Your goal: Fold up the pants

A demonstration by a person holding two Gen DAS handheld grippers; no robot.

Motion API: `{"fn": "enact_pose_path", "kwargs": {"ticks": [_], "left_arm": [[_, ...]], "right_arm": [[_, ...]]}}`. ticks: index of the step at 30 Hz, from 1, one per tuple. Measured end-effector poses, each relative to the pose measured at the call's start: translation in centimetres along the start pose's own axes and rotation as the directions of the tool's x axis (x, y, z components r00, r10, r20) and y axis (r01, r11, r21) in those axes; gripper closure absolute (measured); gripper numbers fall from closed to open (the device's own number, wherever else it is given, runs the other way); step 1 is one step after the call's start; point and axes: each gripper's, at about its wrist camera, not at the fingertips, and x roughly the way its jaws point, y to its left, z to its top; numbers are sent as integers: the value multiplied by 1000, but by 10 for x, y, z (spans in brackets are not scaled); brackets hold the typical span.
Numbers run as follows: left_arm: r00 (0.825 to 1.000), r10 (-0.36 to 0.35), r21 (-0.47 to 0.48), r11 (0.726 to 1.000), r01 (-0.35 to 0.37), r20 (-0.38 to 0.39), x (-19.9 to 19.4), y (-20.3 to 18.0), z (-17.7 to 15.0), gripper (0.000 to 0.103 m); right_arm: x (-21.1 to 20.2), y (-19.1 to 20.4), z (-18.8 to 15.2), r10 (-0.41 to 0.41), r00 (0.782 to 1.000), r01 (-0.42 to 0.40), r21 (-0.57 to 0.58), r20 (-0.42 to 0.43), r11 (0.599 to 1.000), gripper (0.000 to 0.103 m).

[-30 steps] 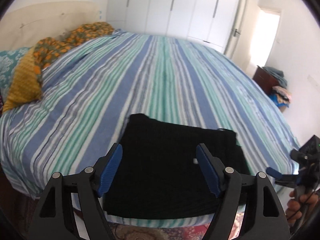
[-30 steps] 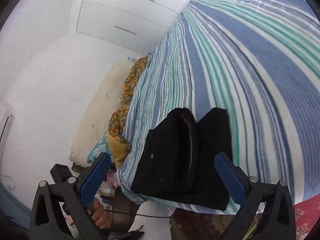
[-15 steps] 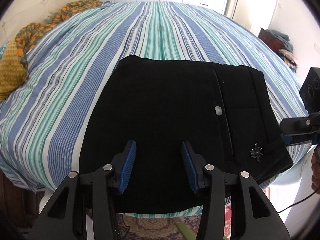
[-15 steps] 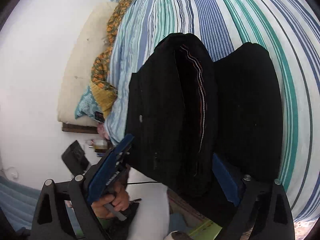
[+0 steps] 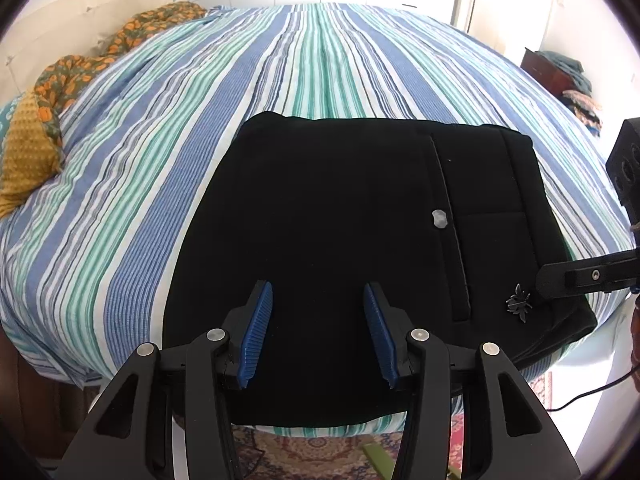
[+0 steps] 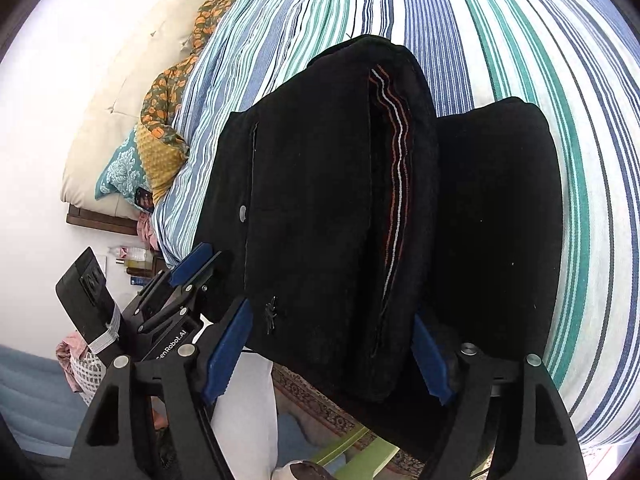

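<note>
Black pants (image 5: 340,220) lie folded in a thick stack at the near edge of the striped bed (image 5: 280,80). My left gripper (image 5: 316,300) hovers open over the stack's near edge, its blue pads apart, nothing between them. My right gripper (image 6: 328,344) is open around the waistband end of the pants (image 6: 328,200), one jaw on each side of the upper folded layer, whose striped inner waistband shows. A lower layer sticks out to the right. The right gripper's finger (image 5: 584,276) shows at the pants' right edge in the left wrist view.
Orange and yellow patterned pillows (image 5: 60,92) lie at the bed's head, far left. A patterned rug (image 5: 320,452) covers the floor below the bed edge. A dark cabinet with clothes (image 5: 560,72) stands at far right. The left gripper (image 6: 188,280) appears in the right wrist view.
Both grippers have moved in close to the pants from farther back. The left jaws have narrowed. The right jaws now straddle the waistband end.
</note>
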Motion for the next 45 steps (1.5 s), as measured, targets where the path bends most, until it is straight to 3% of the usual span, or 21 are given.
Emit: {"fn": "enact_pose_path", "kwargs": {"ticks": [3,5,8,10,12,18,23,26,29,31,34,37,40,43,45], "left_arm": [[1000,2,1,1000,-2,0,1,1,0,54],[1000,5,1,1000,-5,-3,1,2,0,54],[1000,-8,-18,1000,7,-9,-8,10,6,54],[999,-32,-68,997,33,18,-24,24,13,54],[998,-34,-110,993,40,57,-42,41,20,54],[994,-10,-183,983,30,109,-71,76,31,53],[995,-22,-192,981,41,98,-68,75,25,53],[997,-24,-151,988,35,74,-59,63,21,53],[999,-17,-96,995,20,31,-43,49,18,53],[1000,23,-41,999,-22,11,-36,41,17,53],[998,58,-4,998,-58,26,-43,38,18,53],[997,62,9,998,-62,46,-49,38,23,53],[998,52,26,998,-53,46,-47,29,26,53],[999,27,63,998,-28,24,-38,14,23,53],[999,30,94,995,-26,-40,-24,6,15,52]], "right_arm": [[1,12,1,-48,999,48,-44,-6,998,35],[2,19,2,-103,995,102,-91,-11,991,54],[2,30,4,-125,992,123,-137,-3,983,66],[-6,37,5,-85,996,86,-147,16,985,74],[-20,42,7,5,999,2,-133,45,991,76],[-70,47,9,170,977,-156,-114,126,981,77],[-105,25,-4,193,967,-180,-92,168,979,78],[-107,-2,-17,156,972,-154,-24,175,988,78],[-85,-33,-30,-22,993,21,13,113,1000,78],[-70,-48,-37,-43,996,41,27,72,999,73],[-78,-43,-32,-49,994,45,46,95,998,57],[-111,-12,-14,-140,973,154,-67,186,986,57],[-130,18,14,-95,960,140,-158,264,977,57],[-115,28,41,-23,964,75,-188,267,979,57],[-88,14,54,-63,966,103,-148,252,984,57]]}}
